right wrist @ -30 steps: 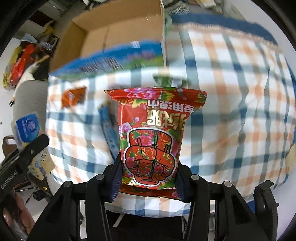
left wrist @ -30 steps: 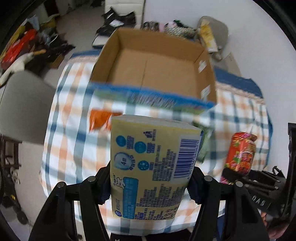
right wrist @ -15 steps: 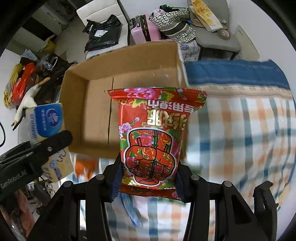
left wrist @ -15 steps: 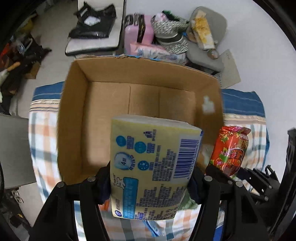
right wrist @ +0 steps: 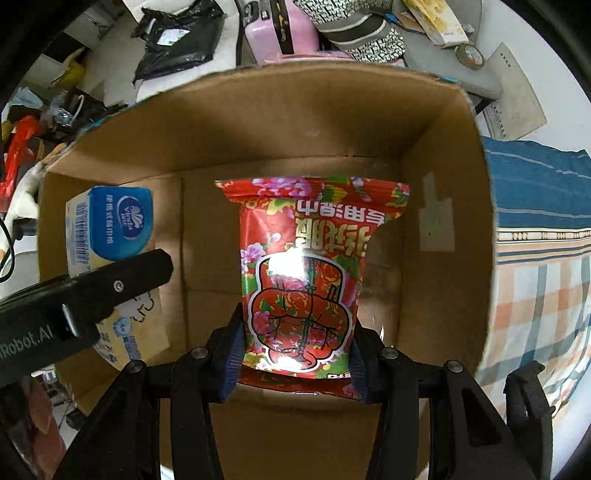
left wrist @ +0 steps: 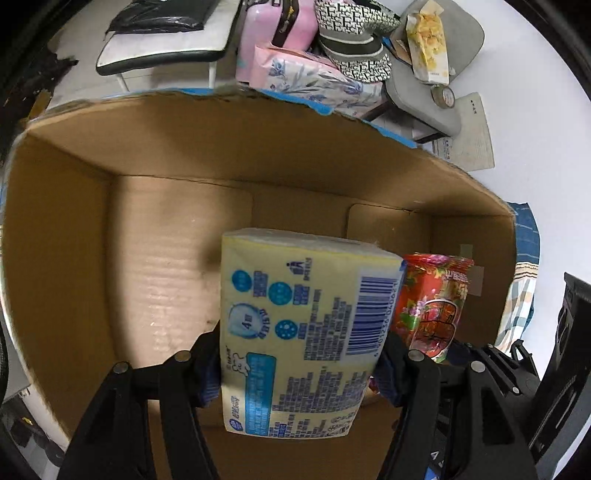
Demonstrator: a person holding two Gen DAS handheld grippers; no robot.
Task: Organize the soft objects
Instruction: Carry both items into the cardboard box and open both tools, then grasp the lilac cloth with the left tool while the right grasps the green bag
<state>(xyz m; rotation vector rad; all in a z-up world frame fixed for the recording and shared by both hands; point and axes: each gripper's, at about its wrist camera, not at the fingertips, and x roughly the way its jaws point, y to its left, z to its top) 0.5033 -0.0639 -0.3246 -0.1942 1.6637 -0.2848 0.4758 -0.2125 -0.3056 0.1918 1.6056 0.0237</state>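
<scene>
While both packs hang over the bare floor of the cardboard box (left wrist: 177, 280), nothing is yet deposited: left gripper (left wrist: 299, 373) clamps the tissue pack (left wrist: 303, 332) at lower centre, right gripper (right wrist: 295, 365) clamps the red packet (right wrist: 306, 273) mid-frame; release remains.

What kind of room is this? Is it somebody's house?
Probably a lived-in room at home, used for packing. A pink suitcase and patterned bags sit on the floor, and a cardboard box stands on a checked cloth.
</scene>
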